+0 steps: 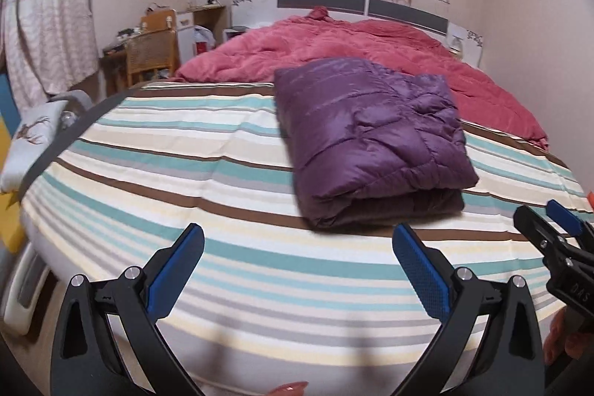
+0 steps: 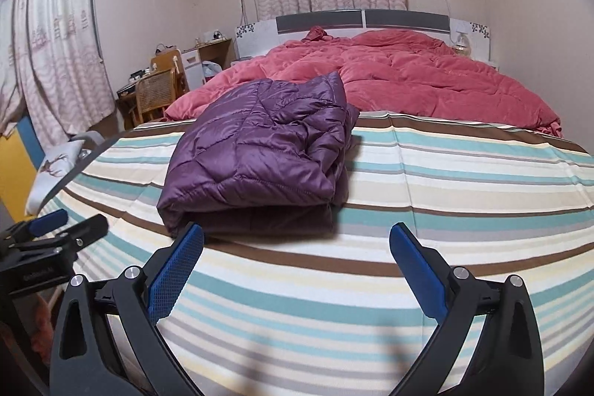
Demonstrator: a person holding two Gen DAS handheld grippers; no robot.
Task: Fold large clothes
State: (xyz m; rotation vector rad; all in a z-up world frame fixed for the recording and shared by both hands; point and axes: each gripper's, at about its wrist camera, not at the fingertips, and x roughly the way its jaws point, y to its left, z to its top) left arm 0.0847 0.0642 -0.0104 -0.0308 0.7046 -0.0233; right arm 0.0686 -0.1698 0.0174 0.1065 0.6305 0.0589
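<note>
A purple quilted down jacket (image 1: 375, 136) lies folded into a thick rectangle on the striped bed sheet (image 1: 185, 151); it also shows in the right wrist view (image 2: 260, 158). My left gripper (image 1: 297, 247) is open and empty, above the sheet just in front of the jacket's near edge. My right gripper (image 2: 297, 247) is open and empty, in front of the jacket and a little to its right. The right gripper shows at the right edge of the left wrist view (image 1: 553, 221), and the left gripper shows at the left edge of the right wrist view (image 2: 63, 225).
A rumpled pink duvet (image 2: 408, 77) covers the far half of the bed up to the headboard (image 2: 364, 17). A wooden chair (image 2: 156, 91) and a cluttered desk stand left of the bed. A white cushion (image 1: 33, 136) lies at the bed's left edge. Curtains hang behind.
</note>
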